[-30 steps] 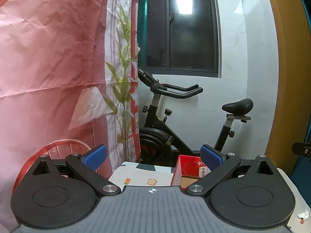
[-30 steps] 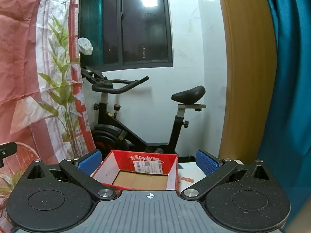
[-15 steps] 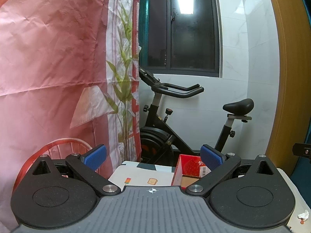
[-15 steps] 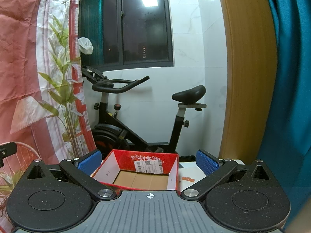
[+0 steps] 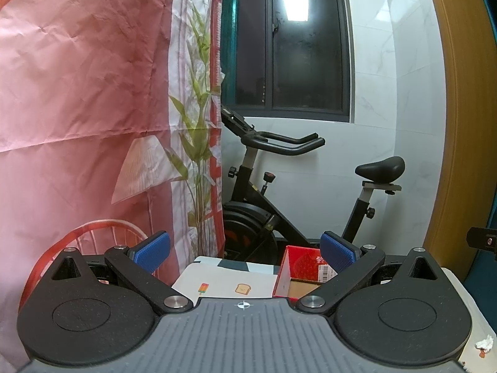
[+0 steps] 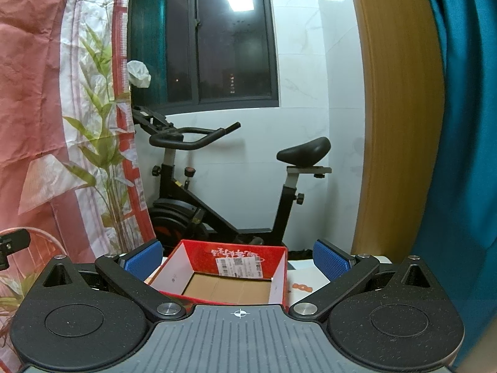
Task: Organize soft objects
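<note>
Nothing's shifted since 1 s ago: both grippers, left & right, hang w/ fingers wide, empty. Right view shows whole red box; left view only its corner, plus crumpled tissue.

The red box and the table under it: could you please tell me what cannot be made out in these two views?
- Red box front: right wrist view, hidden behind the right claw.
- Box's right part: left wrist view, behind a left claw finger.
- Box label print: too small to read.
- Table nearer part: both views, covered by the claws.
</note>
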A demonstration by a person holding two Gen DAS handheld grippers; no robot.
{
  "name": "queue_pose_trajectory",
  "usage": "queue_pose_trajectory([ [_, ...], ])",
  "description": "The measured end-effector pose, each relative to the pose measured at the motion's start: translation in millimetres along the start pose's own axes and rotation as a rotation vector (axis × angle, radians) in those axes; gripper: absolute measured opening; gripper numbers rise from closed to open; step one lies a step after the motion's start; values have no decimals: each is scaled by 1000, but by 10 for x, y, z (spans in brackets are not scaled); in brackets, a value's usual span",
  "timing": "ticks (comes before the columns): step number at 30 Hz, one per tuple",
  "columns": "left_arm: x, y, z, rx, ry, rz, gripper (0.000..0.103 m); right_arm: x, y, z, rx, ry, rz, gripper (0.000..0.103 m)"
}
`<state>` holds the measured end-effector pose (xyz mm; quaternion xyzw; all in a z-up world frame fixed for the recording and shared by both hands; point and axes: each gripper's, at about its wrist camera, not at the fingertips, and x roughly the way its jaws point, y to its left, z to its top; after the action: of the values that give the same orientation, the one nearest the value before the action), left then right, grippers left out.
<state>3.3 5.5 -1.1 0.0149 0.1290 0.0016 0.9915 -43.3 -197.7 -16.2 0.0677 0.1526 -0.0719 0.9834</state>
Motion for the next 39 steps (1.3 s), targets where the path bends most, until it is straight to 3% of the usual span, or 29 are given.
queue_pose_trajectory([
  [39,19,20,-22,-6,11,-7,103,-10,-35,7,2,10,7,103],
])
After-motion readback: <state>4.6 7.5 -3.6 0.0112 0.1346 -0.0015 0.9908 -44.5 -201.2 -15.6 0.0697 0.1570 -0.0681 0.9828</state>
